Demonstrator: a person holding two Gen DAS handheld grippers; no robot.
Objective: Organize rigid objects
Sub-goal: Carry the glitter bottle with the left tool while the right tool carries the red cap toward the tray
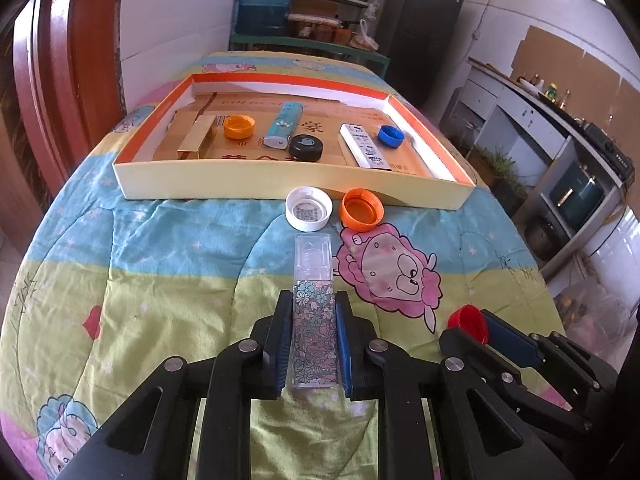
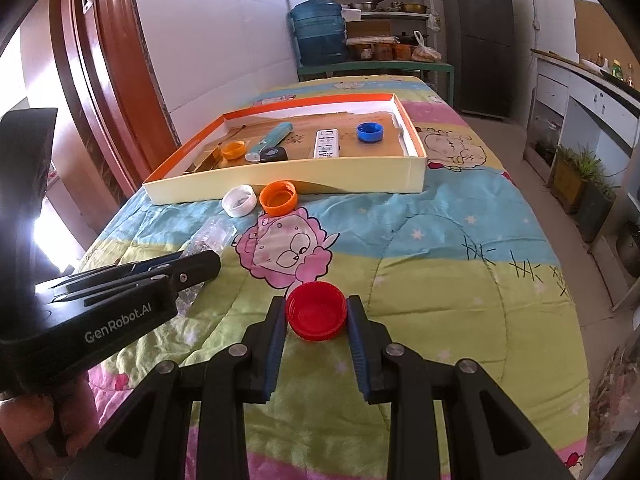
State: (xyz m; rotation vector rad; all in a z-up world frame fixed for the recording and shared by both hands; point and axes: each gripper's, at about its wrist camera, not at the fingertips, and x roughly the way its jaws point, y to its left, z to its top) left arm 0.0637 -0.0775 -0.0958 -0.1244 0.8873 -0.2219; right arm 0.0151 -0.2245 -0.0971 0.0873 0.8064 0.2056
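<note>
Pick-up step: short of the tray (image 1: 280, 194), the left gripper (image 1: 313, 308) clamps the floral case (image 1: 314, 320) and the right gripper (image 2: 317, 314) pinches the red cap (image 2: 316, 316); next, carry both into it.

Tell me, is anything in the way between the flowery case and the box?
Yes. A white cap and an orange cap lie between the flowery case and the box, just before its front wall.

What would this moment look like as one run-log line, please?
left hand-held gripper: shut on floral case | right hand-held gripper: shut on red cap | tray: ahead
</note>
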